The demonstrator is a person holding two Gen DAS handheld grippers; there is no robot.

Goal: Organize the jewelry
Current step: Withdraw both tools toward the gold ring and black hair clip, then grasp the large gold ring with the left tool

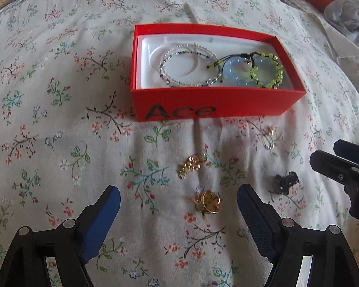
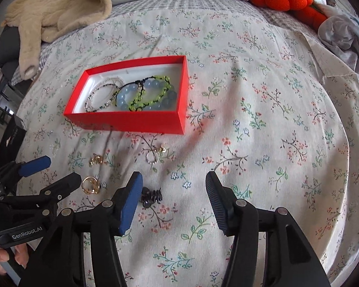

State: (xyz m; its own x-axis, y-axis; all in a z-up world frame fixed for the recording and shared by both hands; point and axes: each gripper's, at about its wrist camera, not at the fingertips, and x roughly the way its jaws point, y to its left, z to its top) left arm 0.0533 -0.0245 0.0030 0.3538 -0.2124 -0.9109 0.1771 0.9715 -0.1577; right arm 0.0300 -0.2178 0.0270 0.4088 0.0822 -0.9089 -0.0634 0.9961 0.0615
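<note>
The red box (image 1: 217, 105) carries "Ace" in dark letters on its near side wall. Left of that box, in the right wrist view, the left gripper (image 2: 51, 171) body reads "GenRobot.AI" in white.

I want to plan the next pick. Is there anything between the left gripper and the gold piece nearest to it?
Nothing visible. The left gripper is open, and the gold piece lies on the bedsheet between its fingertips, bare cloth all round. Toward the red box, only a second gold piece lies near the path.
</note>
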